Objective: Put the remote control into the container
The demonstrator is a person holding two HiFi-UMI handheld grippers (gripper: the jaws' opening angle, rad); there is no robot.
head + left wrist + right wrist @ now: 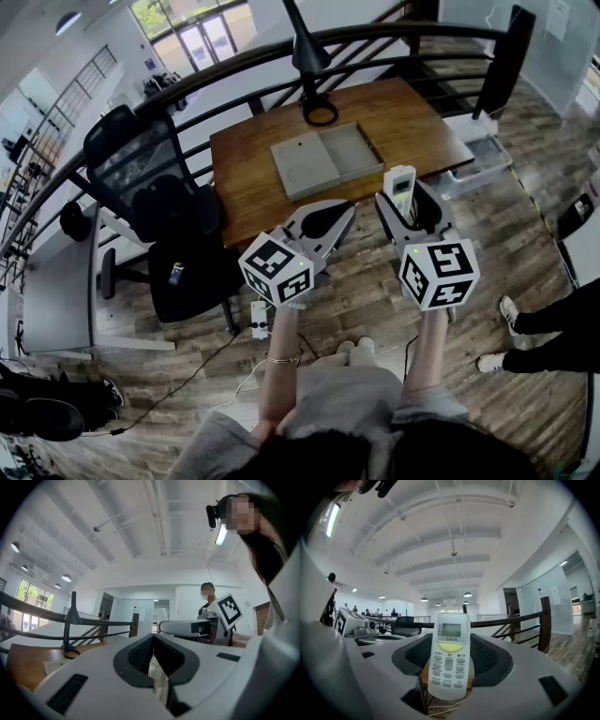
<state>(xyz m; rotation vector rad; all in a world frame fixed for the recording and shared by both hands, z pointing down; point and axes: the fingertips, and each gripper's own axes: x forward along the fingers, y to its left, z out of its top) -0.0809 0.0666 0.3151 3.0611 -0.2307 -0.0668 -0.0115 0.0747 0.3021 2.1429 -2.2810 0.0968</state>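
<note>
A white remote control (400, 184) with a small screen and a yellow-green button stands upright between the jaws of my right gripper (403, 202), above the floor just off the near right edge of the wooden table (412, 122). In the right gripper view the remote control (450, 656) fills the gap and my right gripper (450, 639) is shut on its sides. The container (323, 159), a flat grey box lying open, rests at the middle of the table. My left gripper (342, 211) hangs near the table's front edge; its jaws meet at the tips with nothing between them (153, 637).
A black desk lamp (319, 111) stands behind the container. A black office chair (155, 202) sits left of the table, a curved dark railing (375, 42) runs behind it, and a white bin (478, 155) lies at its right. A bystander's legs (544, 333) are at the right.
</note>
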